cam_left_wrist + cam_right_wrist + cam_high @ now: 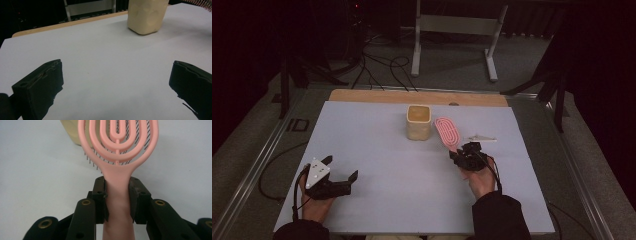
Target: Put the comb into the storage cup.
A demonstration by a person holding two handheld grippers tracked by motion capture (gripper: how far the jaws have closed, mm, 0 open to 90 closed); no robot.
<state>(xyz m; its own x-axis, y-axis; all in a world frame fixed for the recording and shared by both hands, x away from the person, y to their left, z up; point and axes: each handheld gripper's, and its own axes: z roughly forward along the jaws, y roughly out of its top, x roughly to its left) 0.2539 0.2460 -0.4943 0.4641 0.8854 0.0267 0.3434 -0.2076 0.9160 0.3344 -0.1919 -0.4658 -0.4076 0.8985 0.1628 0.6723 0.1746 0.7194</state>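
My right gripper [117, 195] had its jaws clenched on the pink brush [447, 132] handle, head raised just right of the cream cup [418, 122]. Best to lift higher, keep bristles level, clear the rim. Left gripper [343, 170] idle, jaws released, near-left on bench [377, 150].

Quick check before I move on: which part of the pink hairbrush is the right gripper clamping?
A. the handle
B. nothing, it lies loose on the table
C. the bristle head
A: in the right gripper view, the right gripper has both jaws pressed on the handle of the pink hairbrush, just below its head.
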